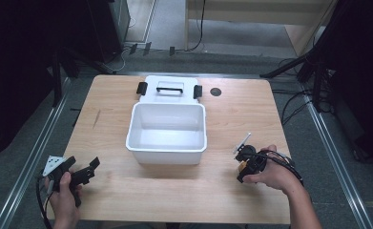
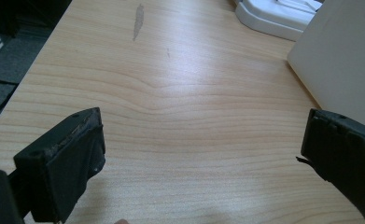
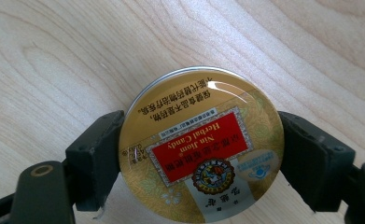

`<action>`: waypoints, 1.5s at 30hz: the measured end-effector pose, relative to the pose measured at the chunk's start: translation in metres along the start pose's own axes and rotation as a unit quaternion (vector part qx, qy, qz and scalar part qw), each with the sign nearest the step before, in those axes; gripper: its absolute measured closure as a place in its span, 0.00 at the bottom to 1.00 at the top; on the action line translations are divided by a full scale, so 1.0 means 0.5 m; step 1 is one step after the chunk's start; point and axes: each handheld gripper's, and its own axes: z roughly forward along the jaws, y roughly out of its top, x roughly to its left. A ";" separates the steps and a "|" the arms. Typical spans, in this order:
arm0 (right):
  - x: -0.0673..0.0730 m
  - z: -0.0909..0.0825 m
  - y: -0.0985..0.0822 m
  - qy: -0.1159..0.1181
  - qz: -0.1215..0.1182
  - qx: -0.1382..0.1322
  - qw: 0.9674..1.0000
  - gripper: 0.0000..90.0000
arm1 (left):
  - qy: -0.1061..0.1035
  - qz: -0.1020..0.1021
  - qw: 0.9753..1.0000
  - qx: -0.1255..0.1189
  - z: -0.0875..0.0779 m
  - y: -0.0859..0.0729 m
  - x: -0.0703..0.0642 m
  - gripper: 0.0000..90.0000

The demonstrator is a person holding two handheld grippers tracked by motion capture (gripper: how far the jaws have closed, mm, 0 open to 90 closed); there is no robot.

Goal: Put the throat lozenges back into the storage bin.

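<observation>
A person sits at a pale wooden table (image 1: pixel 222 124) holding a gripper in each hand. At the lower right of the high view, the right gripper (image 1: pixel 245 164) has its jaws closed on a round gold tin (image 3: pixel 201 149) of herbal candy; in the right gripper view the tin sits in the lower centre of the frame, a black pad pressed against each side of its rim, the wood grain just beneath it. At the lower left of the high view, the left gripper (image 1: pixel 81 172) rests low over the table with its jaws wide apart and nothing between them. A white, open, empty bin (image 1: pixel 167 130) sits at the centre of the frame, its lid (image 1: pixel 170 88) with black clasps lying just behind it. The likely risk is the tin slipping: its curved, glossy metal edge gives the pads little to bite on, so a tilt or quick lift could let it twist out and drop or roll across the table. The table shows a small dark hole at its upper right. Around it are grey floor, cables and dark stands.
</observation>
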 end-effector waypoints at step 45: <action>-0.020 -0.161 0.108 -0.003 -0.076 -0.069 0.995 0.23 | 0.036 0.060 0.998 -0.008 0.005 -0.001 -0.029 0.00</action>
